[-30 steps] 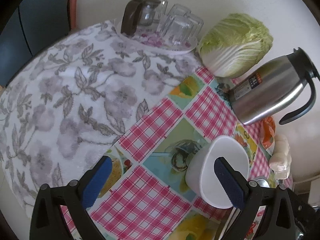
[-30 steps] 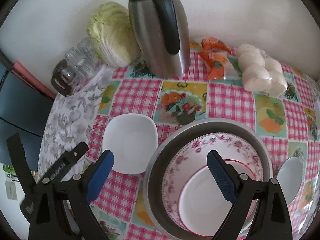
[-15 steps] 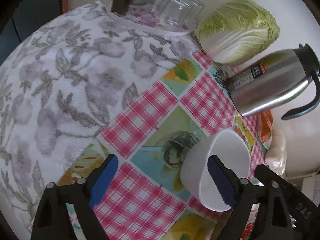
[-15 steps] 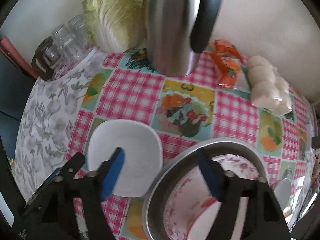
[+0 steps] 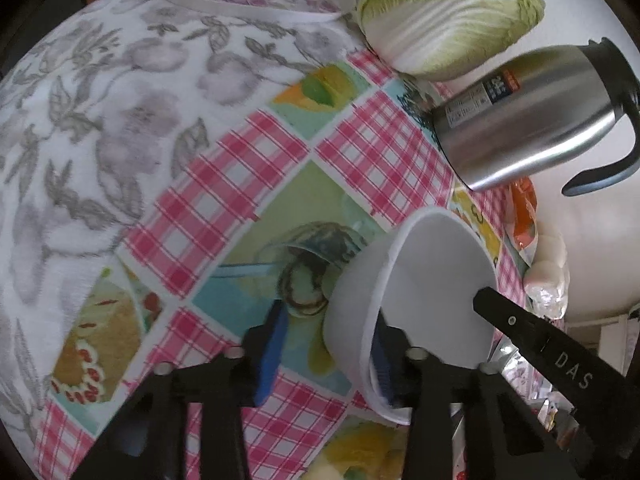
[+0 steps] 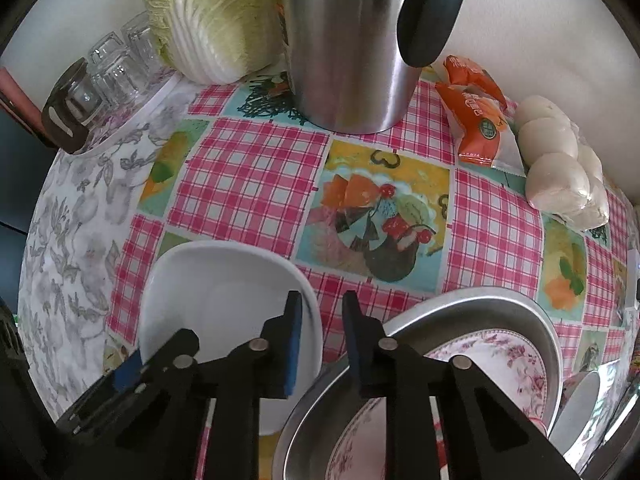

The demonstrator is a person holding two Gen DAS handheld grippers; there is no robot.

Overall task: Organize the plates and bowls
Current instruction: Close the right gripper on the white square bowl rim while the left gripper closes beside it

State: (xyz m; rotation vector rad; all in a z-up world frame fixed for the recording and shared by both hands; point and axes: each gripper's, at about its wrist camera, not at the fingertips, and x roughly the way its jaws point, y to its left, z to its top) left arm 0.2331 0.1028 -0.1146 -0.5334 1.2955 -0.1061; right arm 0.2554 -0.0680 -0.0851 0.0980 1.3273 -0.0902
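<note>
A white square bowl [image 5: 432,280] sits on the checked tablecloth. My left gripper [image 5: 326,344] straddles its near-left wall, one blue pad outside and one inside, jaws narrowed but not clearly pressing. In the right wrist view the same bowl [image 6: 224,300] lies at lower left. My right gripper [image 6: 320,332] straddles its right rim, jaws narrowed with a gap. A metal basin [image 6: 492,304] at lower right holds a floral plate [image 6: 516,364].
A steel thermos jug [image 6: 352,40], a napa cabbage [image 6: 216,20], glasses on a tray [image 6: 108,64], orange snack packets [image 6: 476,112] and bagged white buns [image 6: 560,164] stand along the wall. A grey floral cloth [image 5: 80,120] covers the table's left.
Both grippers have moved forward to the white bowl and their jaws have closed in from wide open to a narrow gap around its walls.
</note>
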